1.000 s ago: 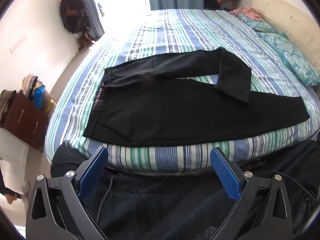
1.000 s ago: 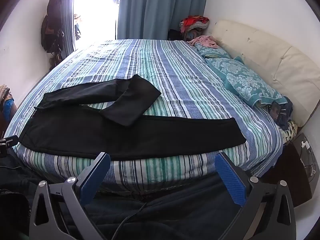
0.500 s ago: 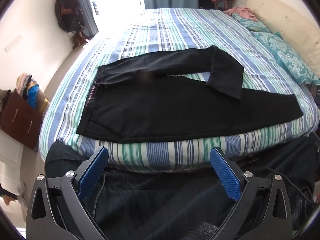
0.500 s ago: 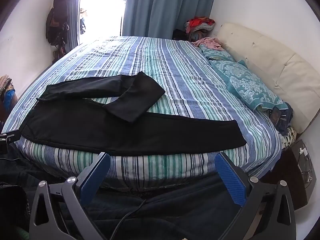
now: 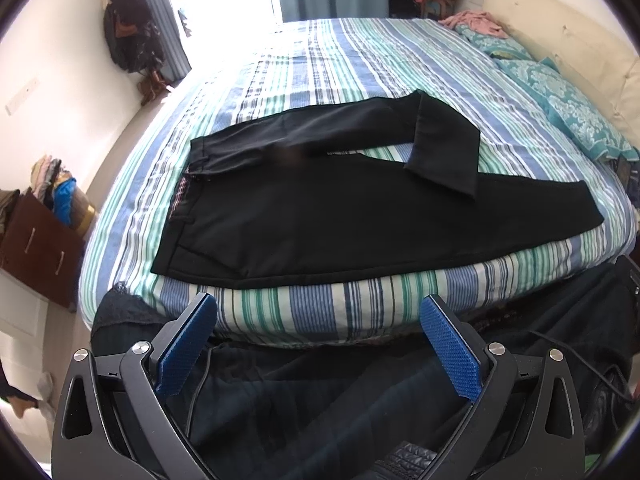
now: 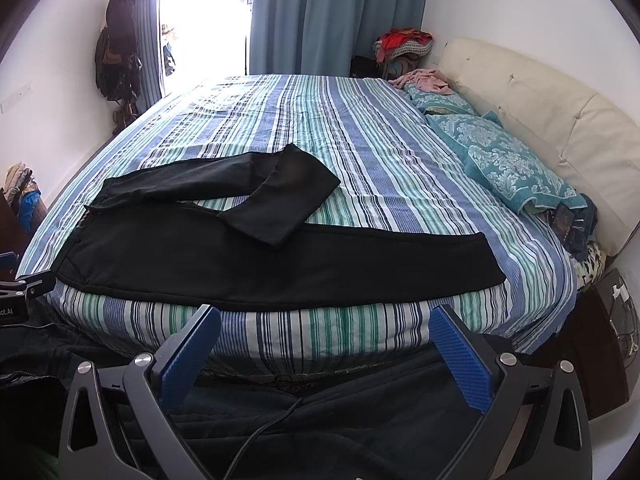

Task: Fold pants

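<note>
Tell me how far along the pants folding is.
Barely started. The black pants lie spread on the striped bed, the far leg doubled back over the near one. Nothing is in hand: left claw and right claw are open, short of the bed. All folds remain.

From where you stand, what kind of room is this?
Most likely a home bedroom: a large bed with a striped blue-and-green sheet, a cream padded headboard, teal patterned pillows, and black pants laid out on the bed.
</note>
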Demonstrator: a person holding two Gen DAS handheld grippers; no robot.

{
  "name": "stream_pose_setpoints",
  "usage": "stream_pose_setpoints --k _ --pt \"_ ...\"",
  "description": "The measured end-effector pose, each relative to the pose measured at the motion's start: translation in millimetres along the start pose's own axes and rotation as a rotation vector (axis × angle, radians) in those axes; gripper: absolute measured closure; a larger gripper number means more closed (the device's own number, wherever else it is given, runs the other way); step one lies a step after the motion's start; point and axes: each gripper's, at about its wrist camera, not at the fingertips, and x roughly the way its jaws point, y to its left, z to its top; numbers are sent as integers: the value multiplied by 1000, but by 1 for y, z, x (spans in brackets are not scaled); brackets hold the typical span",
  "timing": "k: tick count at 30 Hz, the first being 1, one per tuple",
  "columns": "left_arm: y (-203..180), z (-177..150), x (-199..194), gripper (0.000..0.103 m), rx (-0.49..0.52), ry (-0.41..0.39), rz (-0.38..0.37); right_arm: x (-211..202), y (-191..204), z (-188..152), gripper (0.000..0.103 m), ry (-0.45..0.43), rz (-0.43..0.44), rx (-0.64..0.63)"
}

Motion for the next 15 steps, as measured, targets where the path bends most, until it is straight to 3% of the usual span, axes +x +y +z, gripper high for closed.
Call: stream_pose_setpoints --k 15 --pt "0 -2 0 1 7 -5 7 4 -11 0 0 41 -66 38"
